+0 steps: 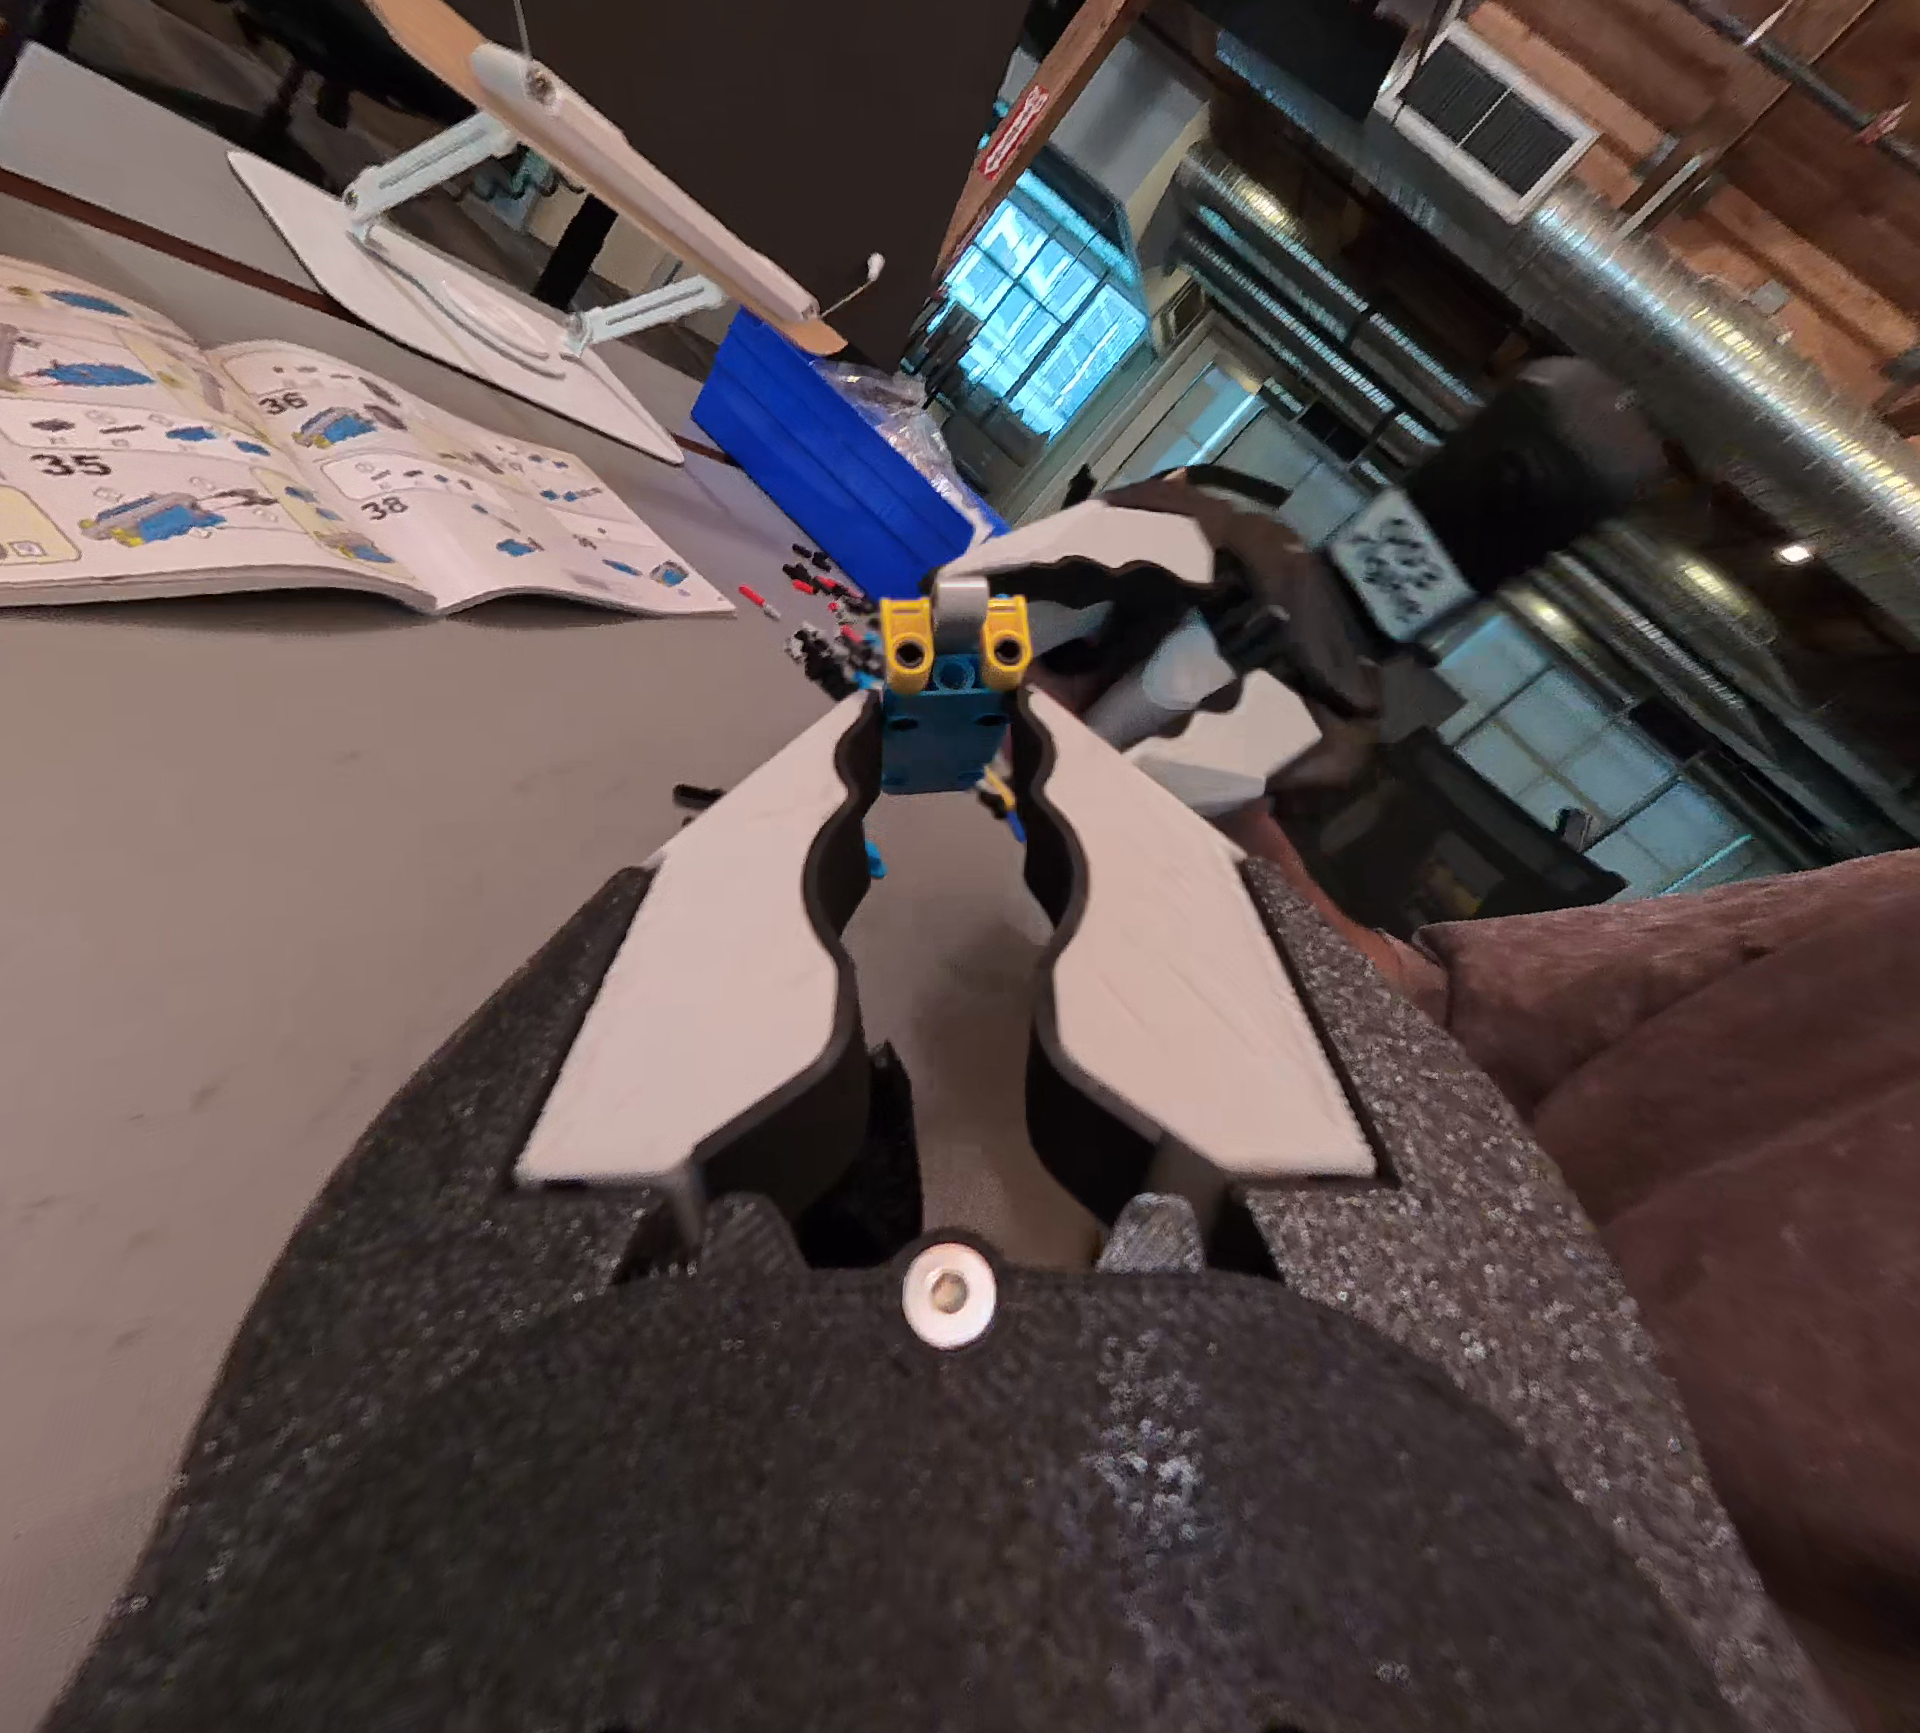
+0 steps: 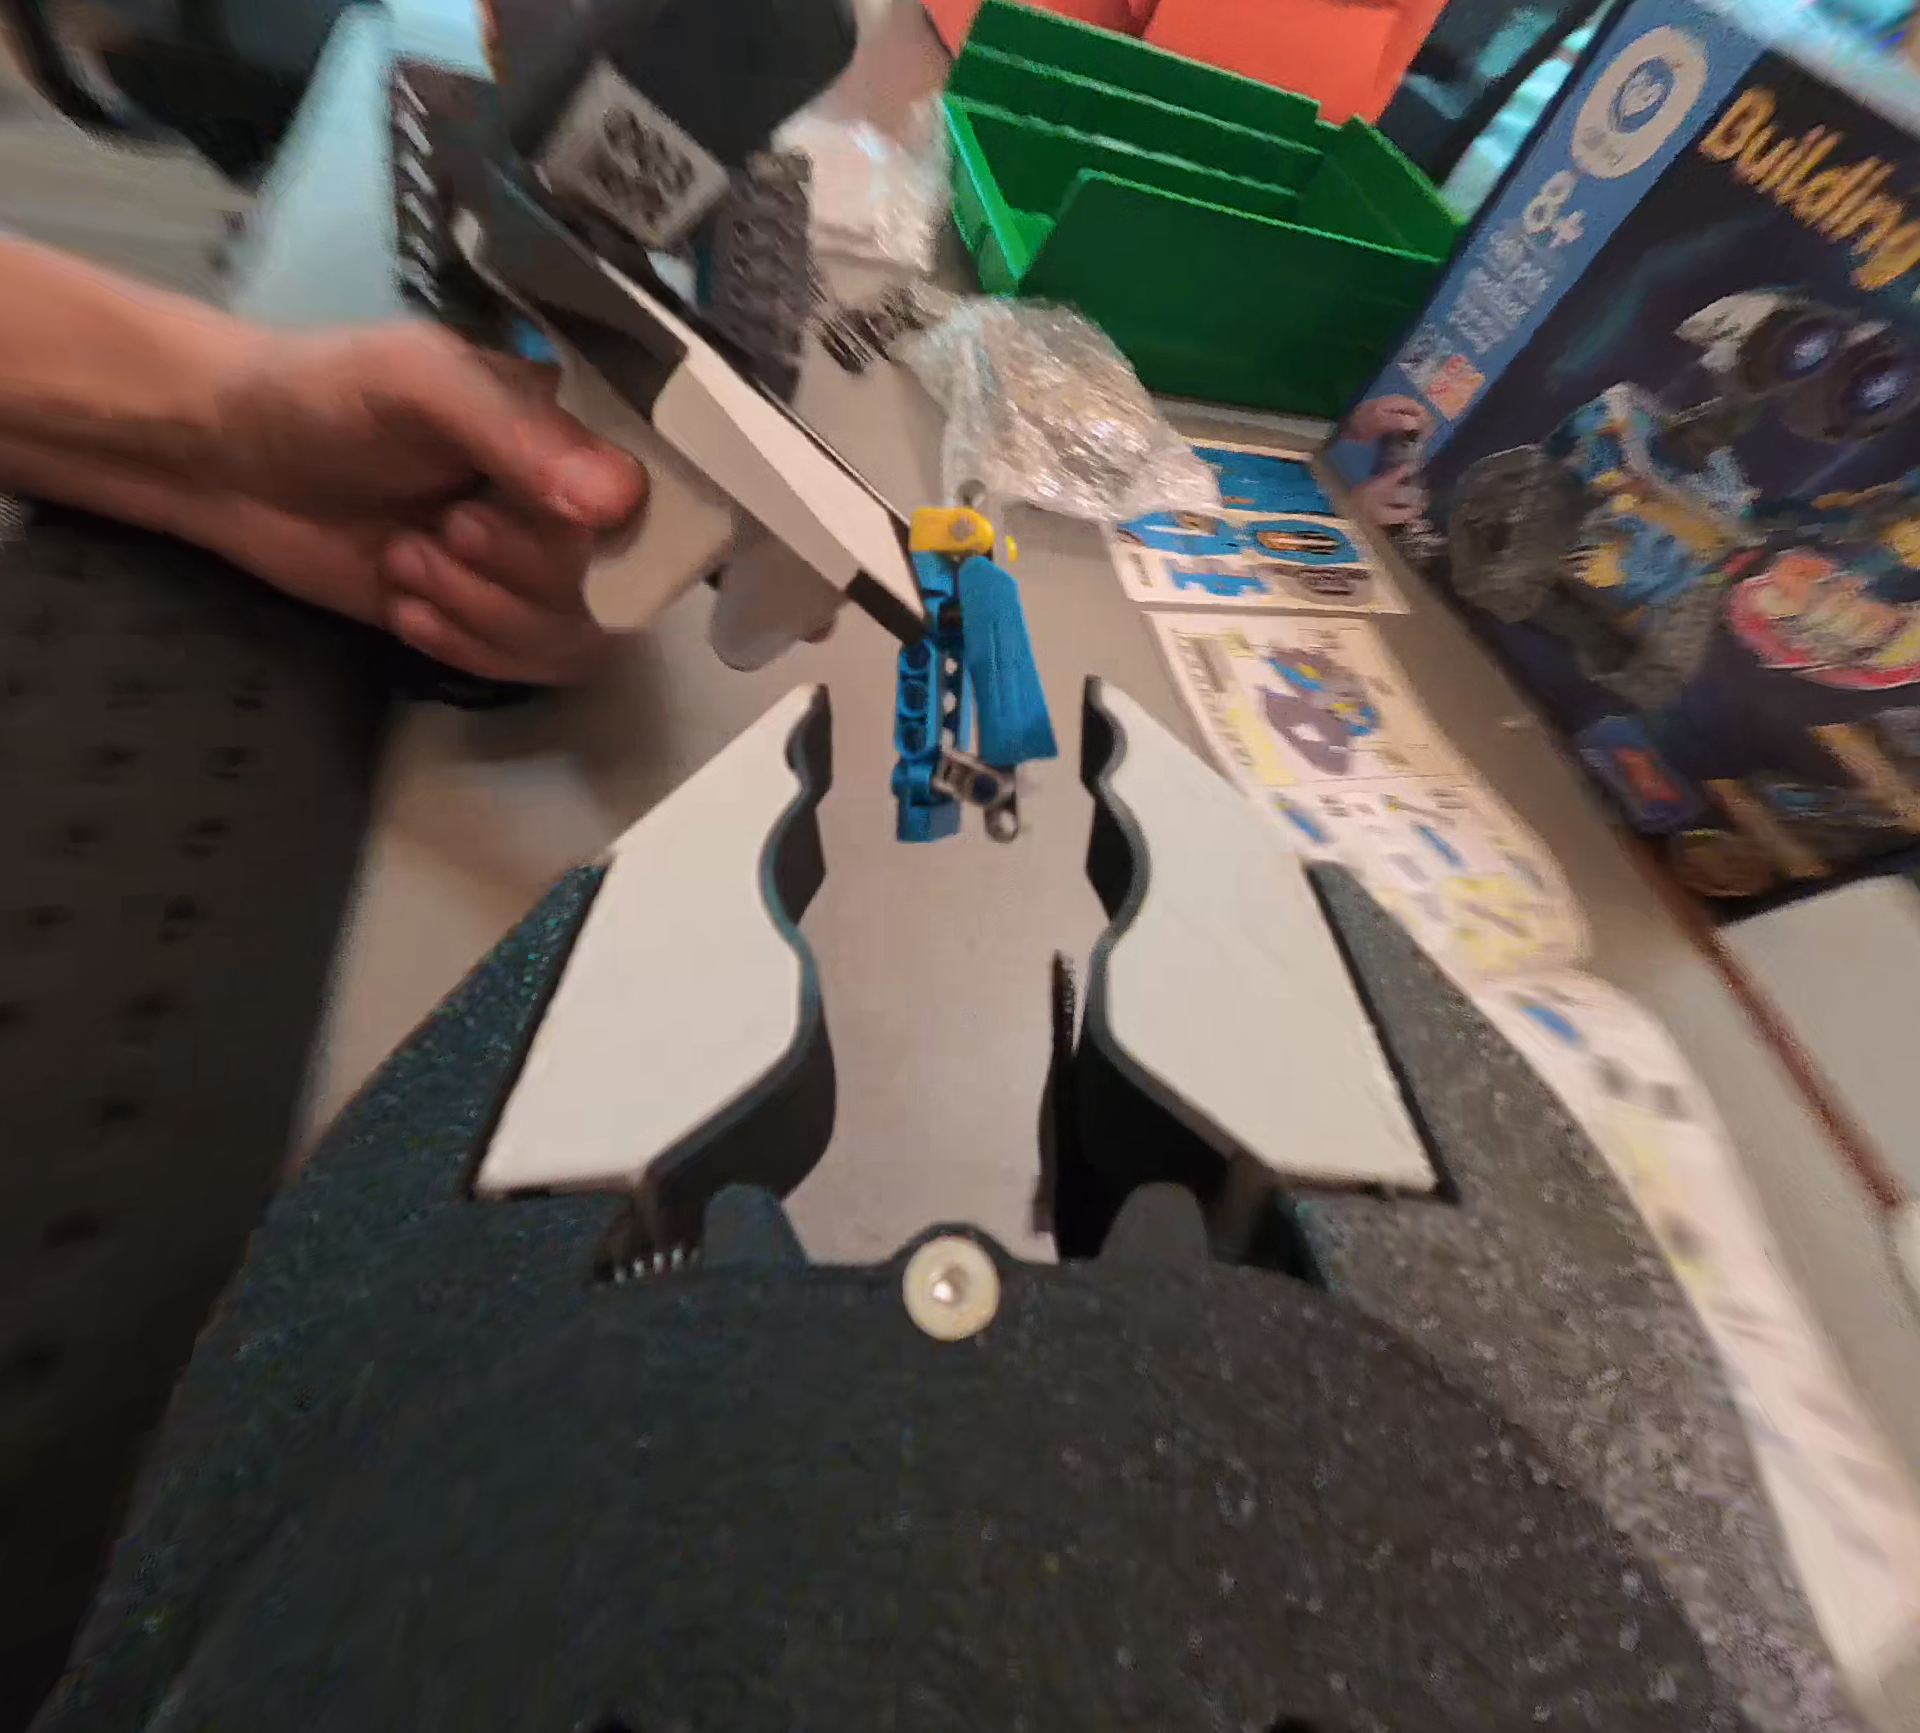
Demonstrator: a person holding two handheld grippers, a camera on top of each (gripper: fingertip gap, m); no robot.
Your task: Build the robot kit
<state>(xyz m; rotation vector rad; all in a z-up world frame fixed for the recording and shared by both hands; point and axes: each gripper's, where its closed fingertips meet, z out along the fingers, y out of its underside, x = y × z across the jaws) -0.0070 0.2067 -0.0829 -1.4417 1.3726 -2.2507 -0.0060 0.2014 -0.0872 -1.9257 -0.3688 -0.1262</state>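
My left gripper [image 1: 945, 727] clenched on a small blue-and-yellow plastic brick assembly [image 1: 948, 696] above the grey table [image 1: 312, 852], my right gripper [image 2: 956, 727] released, fingers spread just before it, open instruction booklet [image 1: 291, 478] nearby

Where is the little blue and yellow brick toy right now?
The small blue and yellow plastic brick assembly is pinched at the tips of the left gripper, held above the grey table; the open right gripper faces it.

A glossy blue-and-yellow plastic brick assembly [image 1: 943, 707] sits pinched between smooth matt white plastic fingers [image 1: 727, 935] set in a rough, speckled black gripper body [image 1: 935, 1496]. A printed paper instruction booklet [image 1: 312, 478] lies on the smooth matt grey tabletop [image 1: 312, 852] near a crinkled clear plastic bag [image 2: 1039, 405] and a shiny green plastic bin [image 2: 1195, 229].
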